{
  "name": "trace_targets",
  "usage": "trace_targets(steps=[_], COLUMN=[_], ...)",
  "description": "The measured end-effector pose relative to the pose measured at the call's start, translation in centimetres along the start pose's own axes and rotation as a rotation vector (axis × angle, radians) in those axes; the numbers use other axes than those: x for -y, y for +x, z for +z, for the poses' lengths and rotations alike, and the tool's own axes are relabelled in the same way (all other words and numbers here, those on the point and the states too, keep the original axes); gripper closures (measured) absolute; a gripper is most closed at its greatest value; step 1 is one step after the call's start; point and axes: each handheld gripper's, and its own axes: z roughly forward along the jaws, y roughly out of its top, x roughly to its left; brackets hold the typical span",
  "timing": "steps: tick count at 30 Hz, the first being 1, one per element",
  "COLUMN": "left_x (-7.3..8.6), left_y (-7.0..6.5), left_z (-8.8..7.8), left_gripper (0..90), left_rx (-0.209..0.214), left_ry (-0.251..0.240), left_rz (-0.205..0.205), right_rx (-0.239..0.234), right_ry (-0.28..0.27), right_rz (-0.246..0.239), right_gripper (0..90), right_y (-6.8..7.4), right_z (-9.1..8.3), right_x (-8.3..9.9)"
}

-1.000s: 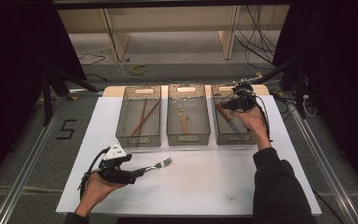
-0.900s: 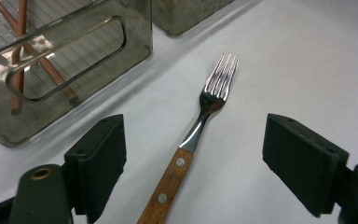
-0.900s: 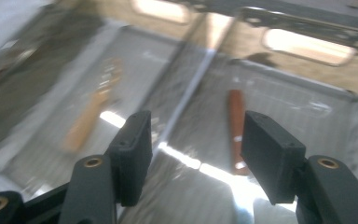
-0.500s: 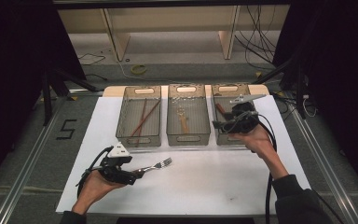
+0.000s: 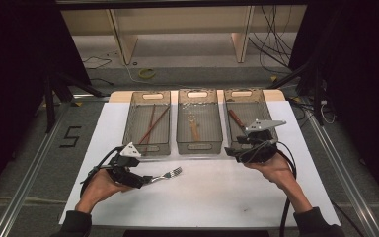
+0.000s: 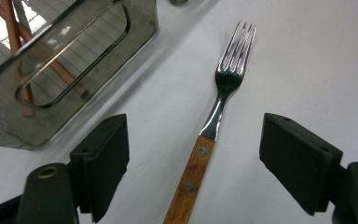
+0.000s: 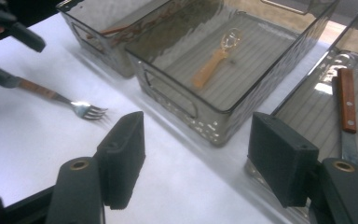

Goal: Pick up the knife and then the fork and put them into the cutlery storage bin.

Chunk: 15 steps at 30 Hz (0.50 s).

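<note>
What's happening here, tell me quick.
A person is sorting cutlery into three bins. The left tool is open around a fork lying on the white table. The right tool, open with nothing between its jaws, hovers near the right bin, which holds a knife.

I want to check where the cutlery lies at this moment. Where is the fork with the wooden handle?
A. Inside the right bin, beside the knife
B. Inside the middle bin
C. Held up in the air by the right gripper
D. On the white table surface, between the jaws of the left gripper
D: the fork lies flat on the white table surface, its handle between the open jaws of the left gripper, outside the bins.
</note>
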Motion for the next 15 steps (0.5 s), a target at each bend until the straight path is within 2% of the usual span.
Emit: trace_targets(steps=[3, 5, 7, 15], left_x=[-0.4, -0.5, -0.3, 0.7], left_y=[-0.1, -0.3, -0.2, 0.4], left_z=[0.0, 0.0, -0.1, -0.1], left_gripper=[24.8, 25.3, 25.9, 28.0], left_rx=[0.007, 0.0, -0.001, -0.005], left_ry=[0.017, 0.049, 0.061, 0.104], left_rz=[0.0, 0.014, 0.023, 0.012], right_rx=[-0.007, -0.012, -0.017, -0.037], right_ry=[-0.005, -0.006, 0.002, 0.017], right_rz=[-0.006, -0.014, -0.013, -0.026], right_gripper=[36.9, 36.9, 37.0, 37.0], right_y=[0.5, 0.7, 0.9, 1.8], right_z=[-0.2, -0.3, -0.2, 0.0], right_x=[0.5, 0.9, 1.1, 1.8])
